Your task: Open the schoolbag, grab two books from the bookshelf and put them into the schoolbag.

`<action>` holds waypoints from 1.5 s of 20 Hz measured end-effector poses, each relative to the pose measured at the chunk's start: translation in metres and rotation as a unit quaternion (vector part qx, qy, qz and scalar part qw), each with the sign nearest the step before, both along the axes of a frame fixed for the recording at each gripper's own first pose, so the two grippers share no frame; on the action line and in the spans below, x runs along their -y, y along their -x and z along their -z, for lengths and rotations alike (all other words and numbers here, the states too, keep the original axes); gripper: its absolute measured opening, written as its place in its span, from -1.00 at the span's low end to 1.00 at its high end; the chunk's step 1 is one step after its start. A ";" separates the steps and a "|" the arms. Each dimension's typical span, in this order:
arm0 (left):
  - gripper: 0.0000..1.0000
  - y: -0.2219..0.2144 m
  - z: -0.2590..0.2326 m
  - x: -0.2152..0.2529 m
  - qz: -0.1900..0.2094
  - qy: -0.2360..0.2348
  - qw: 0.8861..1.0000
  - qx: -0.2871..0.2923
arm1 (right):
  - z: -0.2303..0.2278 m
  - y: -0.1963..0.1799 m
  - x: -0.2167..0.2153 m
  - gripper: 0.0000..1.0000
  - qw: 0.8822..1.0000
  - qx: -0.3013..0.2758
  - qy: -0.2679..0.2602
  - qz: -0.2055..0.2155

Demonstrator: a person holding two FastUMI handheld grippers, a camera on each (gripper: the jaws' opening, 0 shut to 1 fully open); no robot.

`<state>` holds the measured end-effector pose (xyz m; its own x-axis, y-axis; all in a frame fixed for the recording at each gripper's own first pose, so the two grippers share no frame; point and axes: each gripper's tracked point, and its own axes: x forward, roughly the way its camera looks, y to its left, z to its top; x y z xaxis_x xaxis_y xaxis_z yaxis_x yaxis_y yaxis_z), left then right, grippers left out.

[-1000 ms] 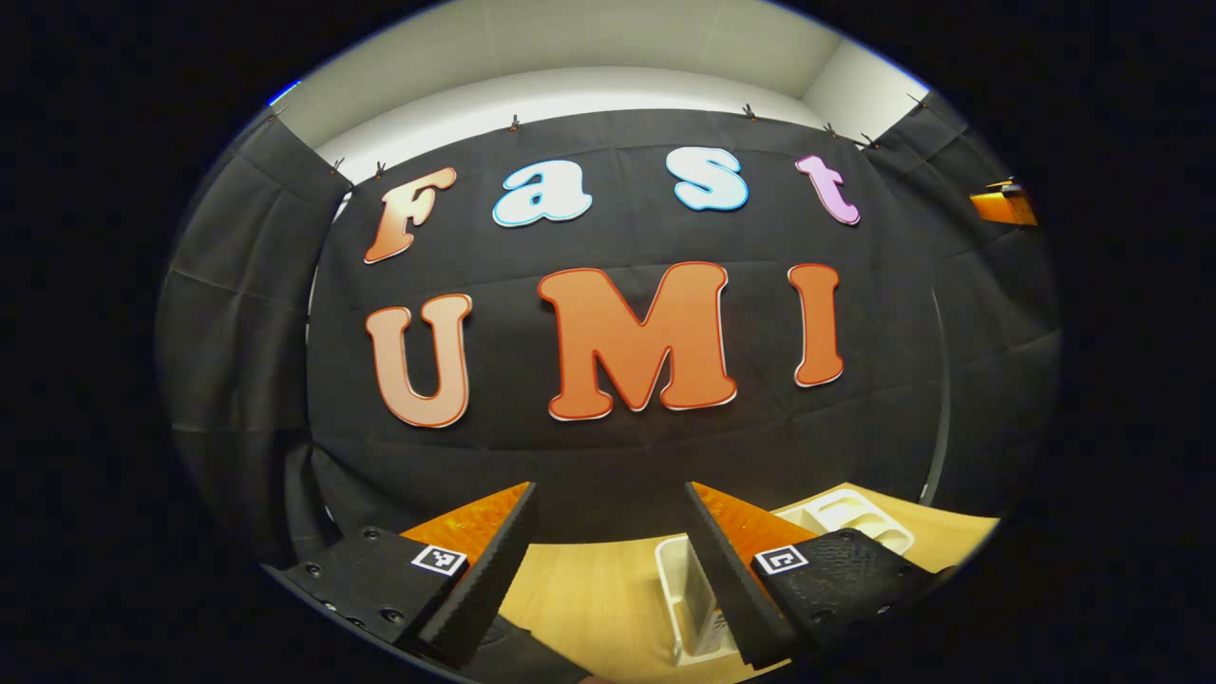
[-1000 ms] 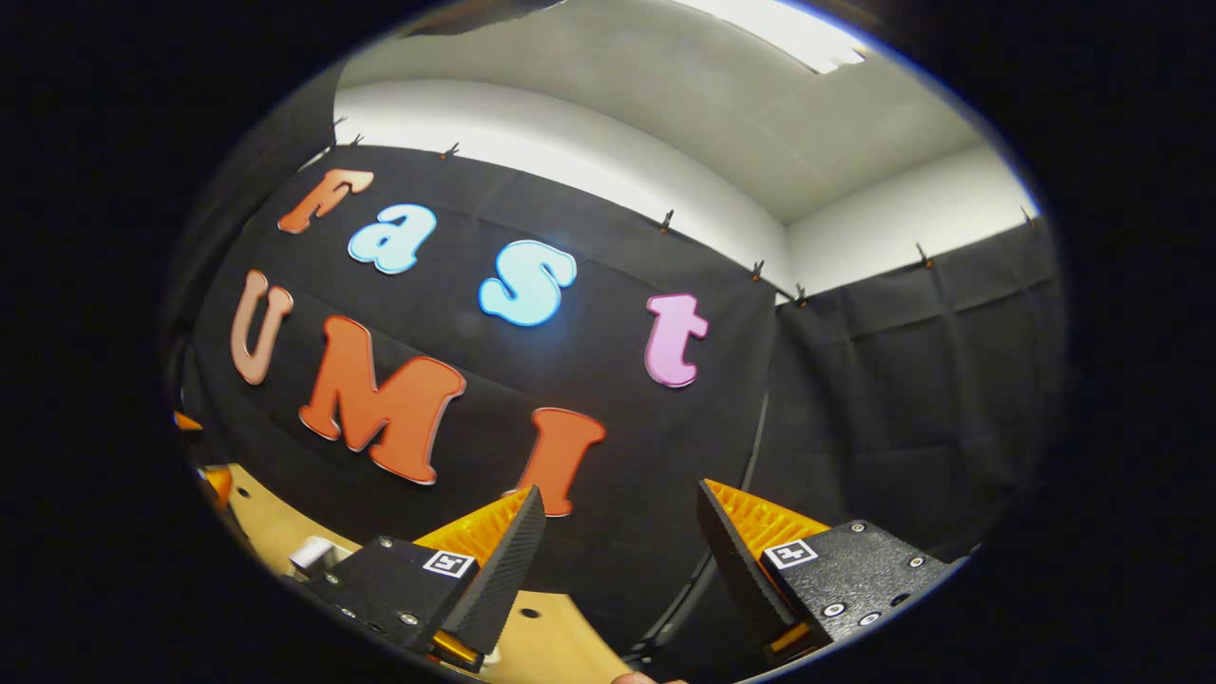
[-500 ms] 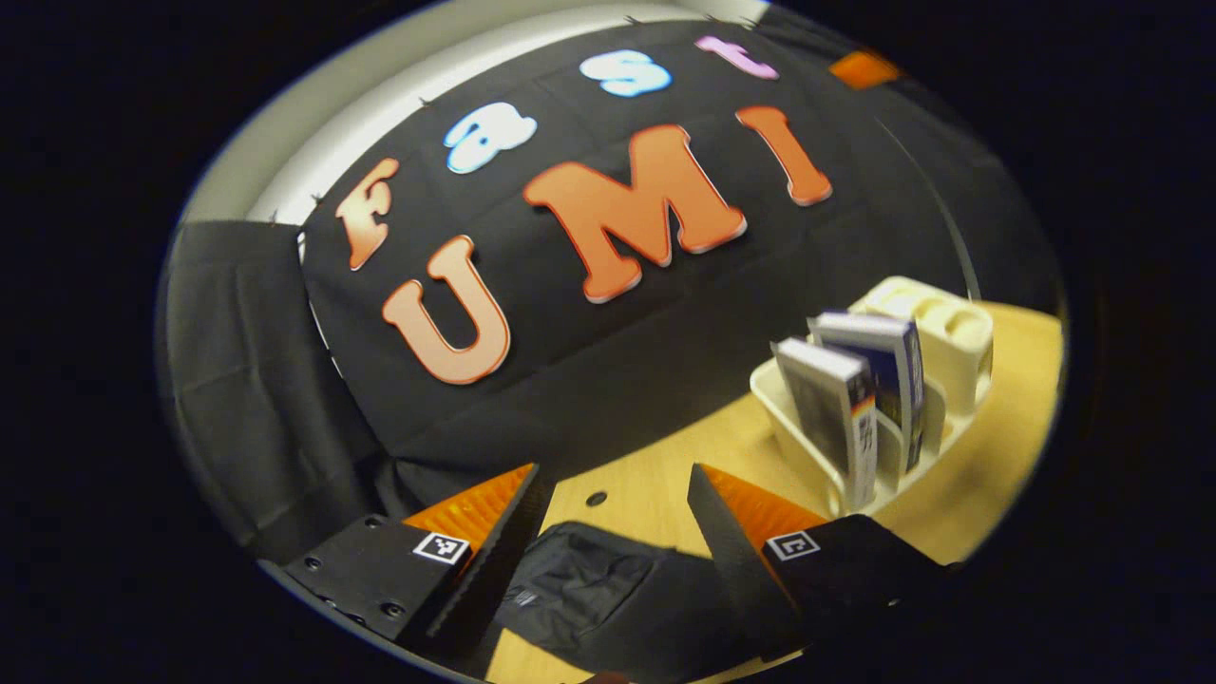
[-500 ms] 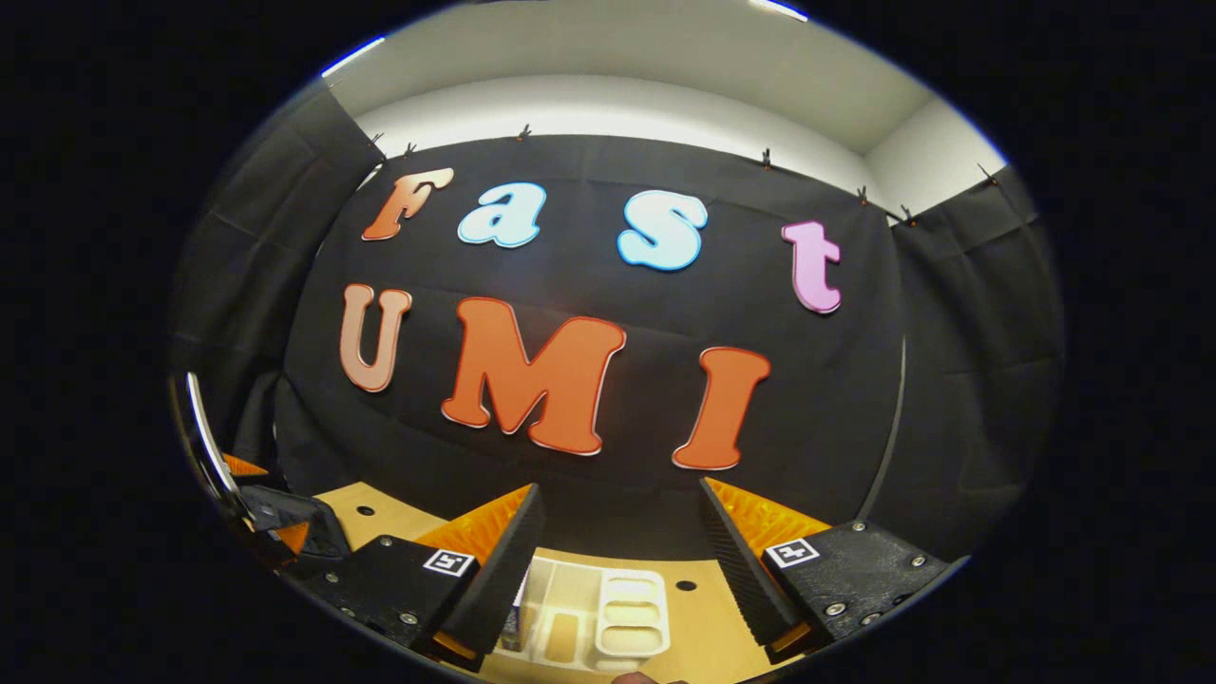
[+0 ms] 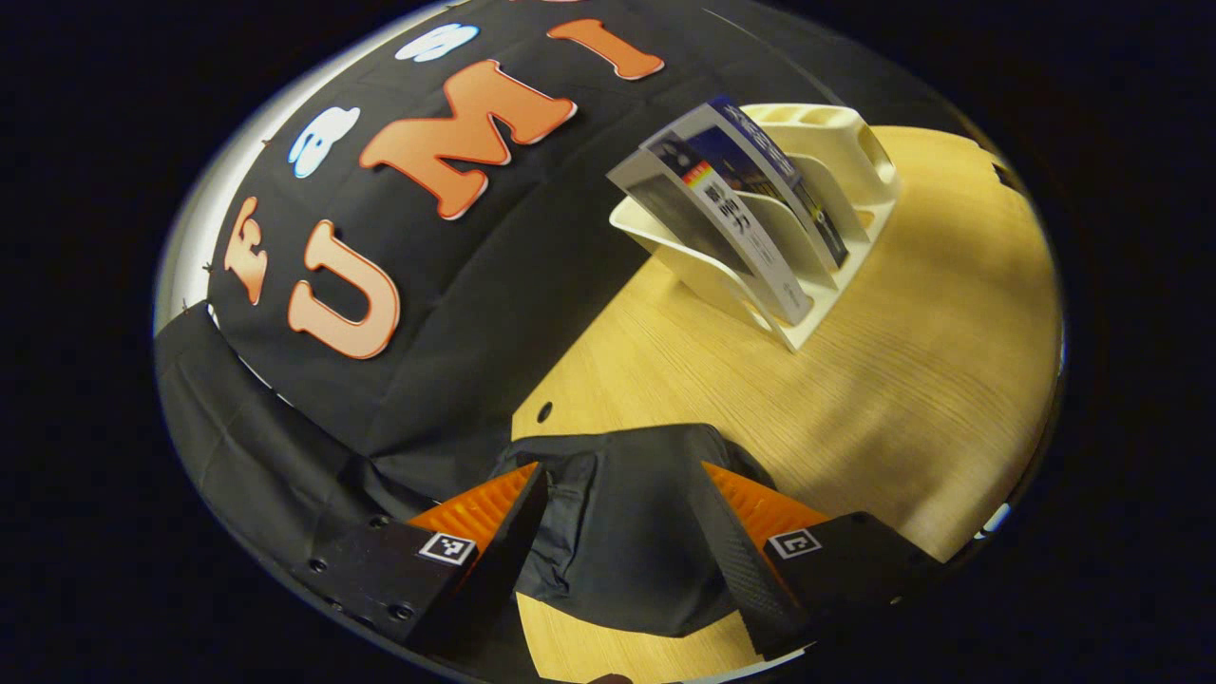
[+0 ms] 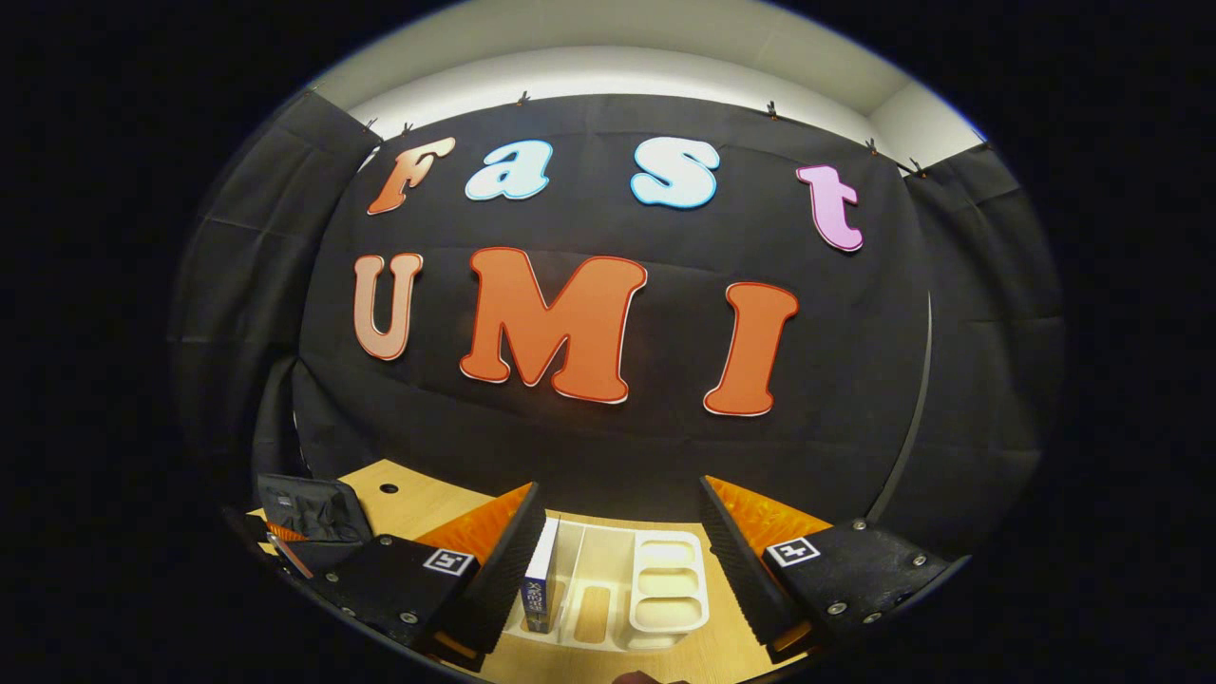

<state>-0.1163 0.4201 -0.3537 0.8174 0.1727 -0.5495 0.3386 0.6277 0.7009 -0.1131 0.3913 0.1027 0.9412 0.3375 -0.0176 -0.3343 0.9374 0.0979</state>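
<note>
Your left hand-held gripper (image 5: 617, 532) hangs spread over the black schoolbag (image 5: 622, 532) on the wooden surface (image 5: 902, 361); beyond the bag, two books (image 5: 731, 204) lean in the white bookshelf (image 5: 836, 180). Your right hand-held gripper (image 6: 622, 560) is spread above that bookshelf (image 6: 646, 589).

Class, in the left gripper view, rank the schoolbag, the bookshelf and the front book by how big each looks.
1. schoolbag and bookshelf: about alike; the bag lies nearer the camera, so unsure.
2. front book: smallest.
</note>
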 end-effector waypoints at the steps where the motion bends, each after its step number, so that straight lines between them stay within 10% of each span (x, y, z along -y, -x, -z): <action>1: 0.92 0.002 0.012 -0.002 -0.002 -0.013 1.000 -0.016 | 0.001 -0.002 0.002 0.91 1.000 -0.001 -0.001 0.002; 13: 0.72 -0.007 0.045 -0.039 -0.036 -0.097 0.994 -0.045 | 0.019 -0.022 0.022 0.91 1.000 -0.003 -0.002 0.009; 17: 0.39 -0.032 0.061 -0.052 -0.040 -0.106 0.991 -0.069 | 0.029 -0.024 0.012 0.90 1.000 -0.017 -0.003 -0.002; 24: -0.82 -0.067 0.048 -0.064 -0.051 -0.052 0.992 -0.106 | 0.037 -0.022 -0.026 0.91 0.998 -0.042 -0.010 -0.037; 30: -0.90 -0.076 0.003 -0.073 -0.051 0.031 0.987 -0.147 | 0.050 -0.026 -0.060 0.91 0.995 -0.080 0.001 -0.059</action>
<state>-0.0399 0.4934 -0.3571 0.6015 0.2047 -0.7722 0.4541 0.7076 0.5414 -0.0872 0.4512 0.0530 0.8805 0.4445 -0.1649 -0.4217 0.8932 0.1562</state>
